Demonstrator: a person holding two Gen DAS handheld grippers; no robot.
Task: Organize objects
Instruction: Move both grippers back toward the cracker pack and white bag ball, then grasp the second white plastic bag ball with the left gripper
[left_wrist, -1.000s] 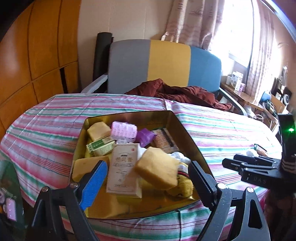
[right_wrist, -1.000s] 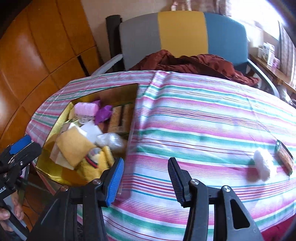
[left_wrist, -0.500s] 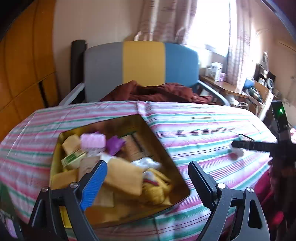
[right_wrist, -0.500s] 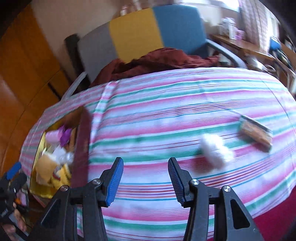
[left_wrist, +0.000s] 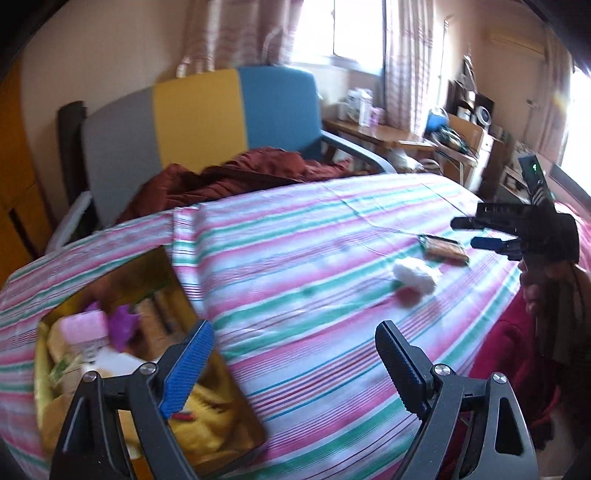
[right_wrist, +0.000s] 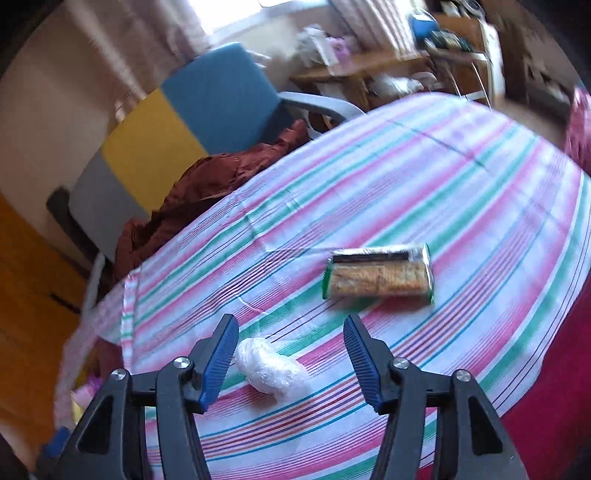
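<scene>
Right claw (right_wrist: 290, 356) is spread wide and empty, low over the striped worktop (right_wrist: 461, 192). The white wrapped bundle (right_wrist: 271, 369) lies on the cloth between its fingers, hard against the left, blue-padded one; touching or not, cannot tell. Bundle's long axis runs slantwise across the gap, so it sits off-centre.

Biscuit packet (right_wrist: 378, 277) lies flat just past the bundle, ahead and a bit right of it, long axis crosswise to the claw.

Left claw (left_wrist: 295, 363) is also spread and empty, well apart from the bundle (left_wrist: 413, 277) and over the worktop beside the open gold tin (left_wrist: 177, 273). That tin is already crowded with small items. Right claw (left_wrist: 480, 232) is clearly the nearer one.

Judgement: next move is probably a small shift left to centre the bundle, then close. Bare cloth all round the bundle; the worktop edge is on the near side of it, with red fabric (right_wrist: 546, 387) beyond. Frames are motion-blurred, so fine contact is uncertain.
</scene>
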